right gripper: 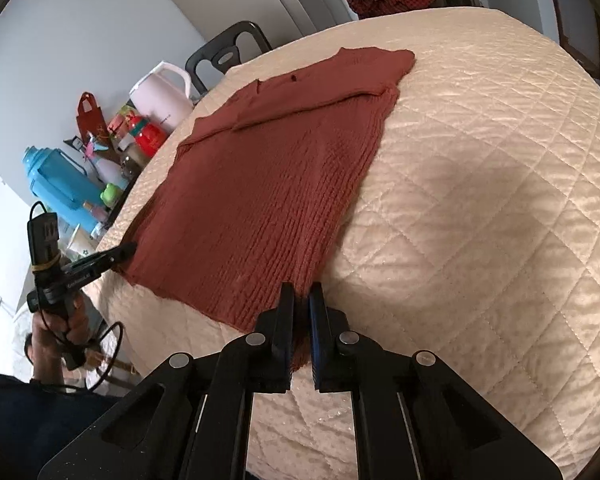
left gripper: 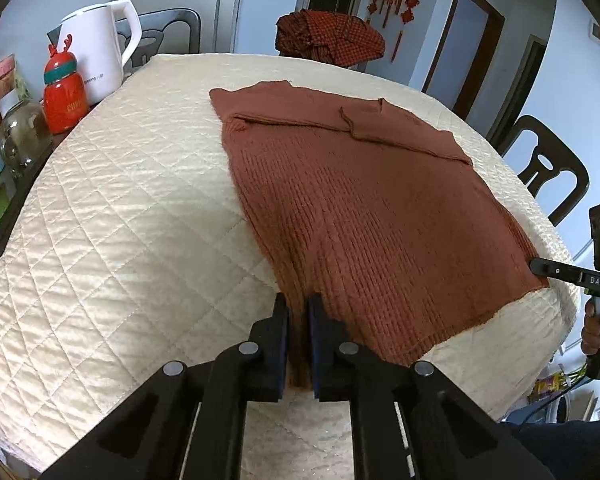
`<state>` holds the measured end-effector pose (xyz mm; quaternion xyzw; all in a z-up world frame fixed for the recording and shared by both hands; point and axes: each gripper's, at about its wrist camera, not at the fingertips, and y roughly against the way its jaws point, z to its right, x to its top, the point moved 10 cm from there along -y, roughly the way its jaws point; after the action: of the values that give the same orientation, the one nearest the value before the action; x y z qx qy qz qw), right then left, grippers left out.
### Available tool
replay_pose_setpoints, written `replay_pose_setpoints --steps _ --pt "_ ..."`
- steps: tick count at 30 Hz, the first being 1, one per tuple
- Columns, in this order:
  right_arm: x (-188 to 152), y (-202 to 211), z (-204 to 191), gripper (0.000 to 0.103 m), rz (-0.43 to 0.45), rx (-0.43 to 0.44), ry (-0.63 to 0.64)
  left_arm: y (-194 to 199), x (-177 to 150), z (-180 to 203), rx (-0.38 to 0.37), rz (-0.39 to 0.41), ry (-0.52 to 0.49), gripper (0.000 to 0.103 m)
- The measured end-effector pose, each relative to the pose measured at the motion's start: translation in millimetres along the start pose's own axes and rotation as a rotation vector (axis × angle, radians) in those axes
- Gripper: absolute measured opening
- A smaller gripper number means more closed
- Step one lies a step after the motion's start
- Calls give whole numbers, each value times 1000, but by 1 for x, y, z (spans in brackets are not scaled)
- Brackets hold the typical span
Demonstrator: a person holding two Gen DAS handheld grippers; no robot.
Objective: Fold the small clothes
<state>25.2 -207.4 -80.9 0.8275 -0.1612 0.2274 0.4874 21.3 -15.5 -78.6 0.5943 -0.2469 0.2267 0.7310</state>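
A rust-brown knit sweater (left gripper: 364,208) lies flat on the cream quilted table cover (left gripper: 120,208), its sleeves folded across the far end. In the left wrist view my left gripper (left gripper: 299,304) is shut on the near left corner of the hem, with fabric bunched between the pads. My right gripper (left gripper: 540,266) comes in from the right edge and touches the other hem corner. The right wrist view shows that right gripper (right gripper: 301,294) shut on the sweater's (right gripper: 260,184) near right hem corner. In that view my left gripper (right gripper: 124,250) pinches the corner at the left.
A white kettle (left gripper: 100,52), a red bottle (left gripper: 64,88), jars and a blue flask (right gripper: 60,180) crowd the table's left side. Dark chairs (left gripper: 548,172) stand around it. A red checked cloth pile (left gripper: 328,36) sits beyond the far edge. A hand (left gripper: 596,324) holds the right gripper's handle.
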Motion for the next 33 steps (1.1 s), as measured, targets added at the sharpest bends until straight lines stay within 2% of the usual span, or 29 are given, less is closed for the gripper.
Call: replay_pose_setpoints --steps 4,10,15,20,28,33 --pt "10 12 -6 6 47 44 1 5 5 1 -22 21 3 10" --pt "27 25 -19 6 107 114 7 21 23 4 -108 96 40 10" --pt "38 29 -18 6 132 102 4 32 39 -4 -164 151 85 10" --pt "56 40 -20 6 189 140 -22 39 57 -9 -248 187 141 10" --pt "122 40 -23 6 286 230 -40 36 124 -21 -284 285 172 10" --pt "176 28 -13 6 321 246 -61 10 169 -32 -292 279 201 10"
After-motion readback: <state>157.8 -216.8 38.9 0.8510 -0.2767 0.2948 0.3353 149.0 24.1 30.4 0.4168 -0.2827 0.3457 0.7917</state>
